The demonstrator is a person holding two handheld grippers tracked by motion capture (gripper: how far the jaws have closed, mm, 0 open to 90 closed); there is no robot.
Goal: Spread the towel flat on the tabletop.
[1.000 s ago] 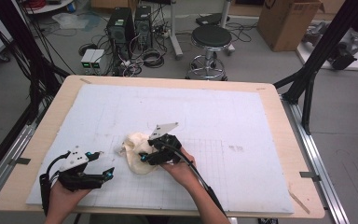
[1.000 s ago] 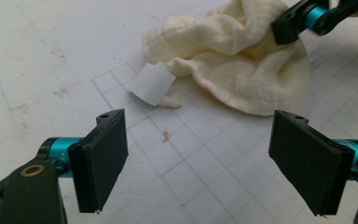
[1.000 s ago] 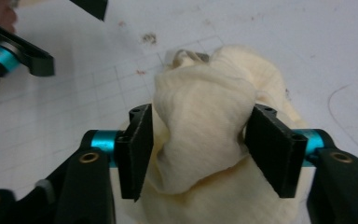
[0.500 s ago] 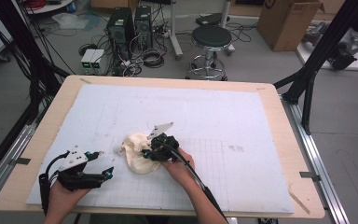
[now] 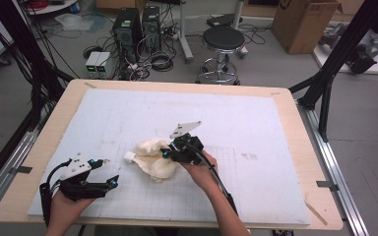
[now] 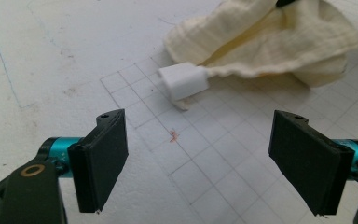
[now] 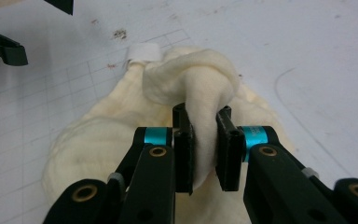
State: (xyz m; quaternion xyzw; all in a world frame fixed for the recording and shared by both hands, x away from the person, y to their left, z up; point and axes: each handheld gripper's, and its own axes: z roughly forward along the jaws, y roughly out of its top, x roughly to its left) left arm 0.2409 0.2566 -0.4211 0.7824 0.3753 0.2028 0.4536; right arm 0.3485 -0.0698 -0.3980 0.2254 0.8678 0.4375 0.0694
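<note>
My right gripper pinches a fold of the cream cloth: its jaws have just been closing and now press on the bunched fabric from both sides, the fold rising between them like a knot. Past the jaws, at about 11 o'clock in the right gripper view, a white tag sticks out of the cloth's far edge, and at 10 o'clock beyond that sits a jaw of my other gripper.

My left gripper is spread wide with nothing between its jaws, only the gridded mat beneath. Ahead of it, at 12 o'clock, lies the tag, and the cloth spreads behind that toward 1 o'clock.

From the high view, my left gripper is at 7 o'clock on the mat, near my edge of the table. The cloth lies a little below the mat's centre, at 2 o'clock from the left gripper and near it, with my right gripper on the cloth's right side.
</note>
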